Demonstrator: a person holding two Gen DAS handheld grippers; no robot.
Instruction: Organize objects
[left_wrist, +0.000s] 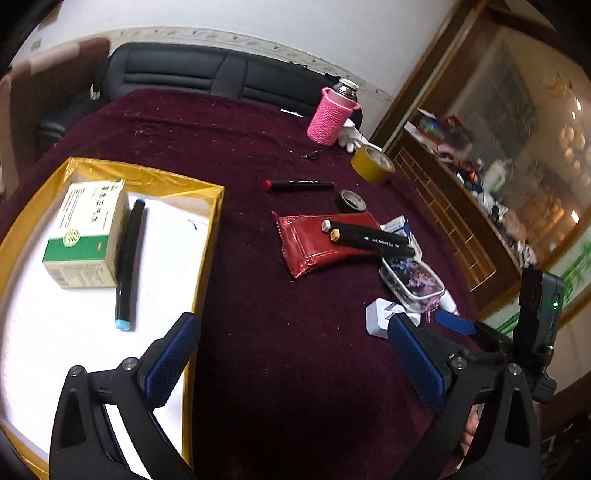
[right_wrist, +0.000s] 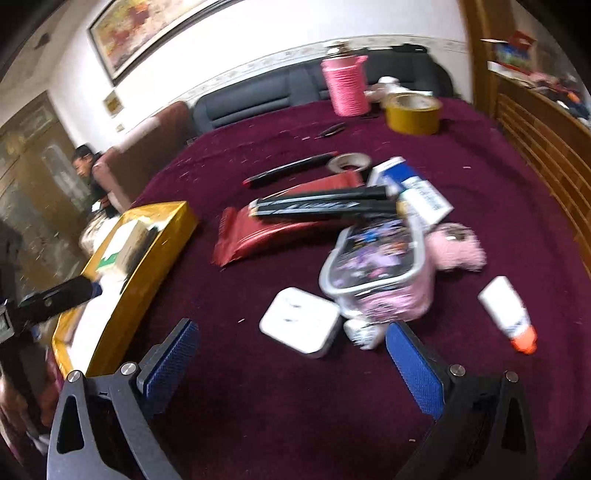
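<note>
Gold tray (left_wrist: 207, 236) at frame left holds green-white box (left_wrist: 86, 236) beside black marker (left_wrist: 127, 258). Left gripper (left_wrist: 291, 354) wide open, empty, over maroon cloth (left_wrist: 258, 332). Red pouch (left_wrist: 325, 240) centre, two markers (left_wrist: 369, 240) across it. Right gripper (right_wrist: 291, 350) wide open, empty, near white charger (right_wrist: 299, 321).

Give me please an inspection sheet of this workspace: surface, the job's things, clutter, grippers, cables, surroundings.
Surface: dark red tablecloth, flecked with lint.
Job's things: gold tray holds a green-and-white box and a blue-capped marker. Still on the cloth: red pouch with two black markers across it, red-capped pen, patterned clear case, white charger, white tube with orange cap, blue-and-white box.
Clutter: pink-sleeved flask, yellow tape roll, black tape roll.
Grippers: left gripper open, empty; right gripper open, empty.
Cables: nothing seen.
Surroundings: black sofa, wooden cabinet, framed picture, a person seated far left in the right wrist view.
</note>
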